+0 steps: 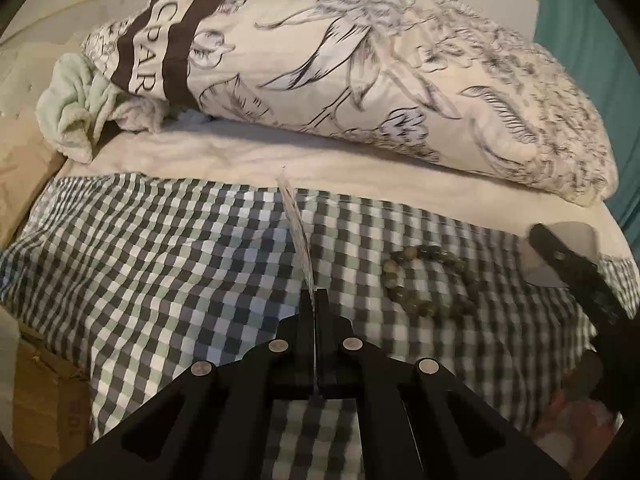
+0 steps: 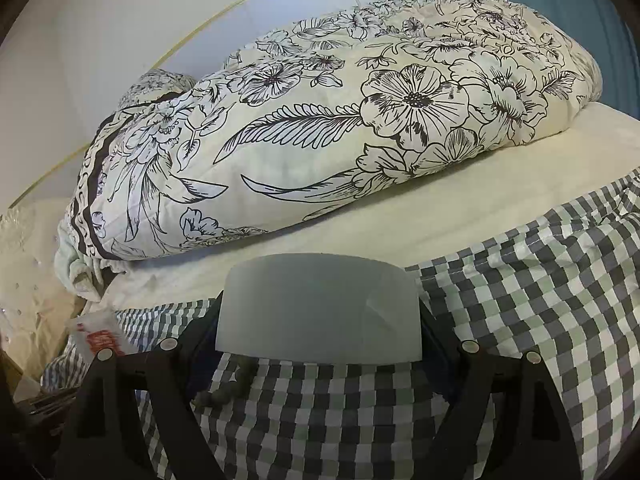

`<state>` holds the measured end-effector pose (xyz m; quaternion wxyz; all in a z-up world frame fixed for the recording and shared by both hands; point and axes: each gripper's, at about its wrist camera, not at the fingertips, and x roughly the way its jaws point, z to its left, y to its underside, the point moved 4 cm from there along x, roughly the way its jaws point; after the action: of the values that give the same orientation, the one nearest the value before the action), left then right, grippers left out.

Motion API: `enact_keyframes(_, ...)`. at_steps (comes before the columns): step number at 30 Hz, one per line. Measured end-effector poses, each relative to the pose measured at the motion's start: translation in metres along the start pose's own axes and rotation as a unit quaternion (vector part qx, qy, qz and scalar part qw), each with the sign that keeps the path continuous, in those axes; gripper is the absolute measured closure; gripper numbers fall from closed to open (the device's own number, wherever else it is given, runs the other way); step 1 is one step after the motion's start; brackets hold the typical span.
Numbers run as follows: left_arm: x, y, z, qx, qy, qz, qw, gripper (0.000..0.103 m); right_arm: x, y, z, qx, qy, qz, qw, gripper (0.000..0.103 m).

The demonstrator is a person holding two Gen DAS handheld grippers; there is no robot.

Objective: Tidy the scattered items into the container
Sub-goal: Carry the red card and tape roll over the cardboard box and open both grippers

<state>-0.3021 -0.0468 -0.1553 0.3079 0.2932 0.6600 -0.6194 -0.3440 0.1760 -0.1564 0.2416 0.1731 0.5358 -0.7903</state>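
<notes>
My left gripper (image 1: 314,300) is shut on a thin clear plastic packet (image 1: 298,232) that stands edge-on above the checked cloth (image 1: 160,264). A green bead bracelet (image 1: 424,280) lies on the cloth to its right. My right gripper (image 2: 320,320) is shut on a grey container (image 2: 320,304), held between both fingers. It also shows at the right edge of the left wrist view (image 1: 560,256). The bracelet (image 2: 228,384) shows partly under the container. The packet with red print (image 2: 100,332) shows at the left of the right wrist view.
A folded floral quilt (image 1: 360,72) lies on a cream sheet (image 1: 280,156) behind the checked cloth. A pale green towel (image 1: 76,112) sits at its left end. A cardboard box (image 1: 44,400) stands low on the left.
</notes>
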Motion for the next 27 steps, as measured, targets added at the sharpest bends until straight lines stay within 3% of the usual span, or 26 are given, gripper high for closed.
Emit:
enact_keyframes(7, -0.061, 0.021, 0.015, 0.014, -0.006, -0.006, 0.9999, 0.103, 0.004, 0.001, 0.017, -0.048, 0.023, 0.001, 0.999, 0.02)
enact_keyframes(13, -0.117, 0.042, 0.05, -0.01, -0.012, 0.005, 0.9999, 0.103, -0.011, 0.002, 0.041, -0.11, 0.033, -0.018, 0.993, 0.021)
enact_keyframes(17, -0.143, 0.05, 0.069, -0.036, -0.019, 0.003, 0.9992, 0.103, -0.06, 0.021, 0.065, -0.153, 0.011, 0.007, 0.988, 0.021)
enact_keyframes(23, -0.191, 0.048, 0.083, -0.062, -0.011, -0.019, 0.9979, 0.103, -0.151, 0.058, 0.091, -0.162, -0.038, 0.038, 0.985, 0.021)
enact_keyframes(27, -0.227, 0.043, 0.097, -0.066, -0.022, -0.035, 0.9969, 0.103, -0.197, 0.065, 0.123, -0.191, -0.047, 0.021, 0.98, 0.021)
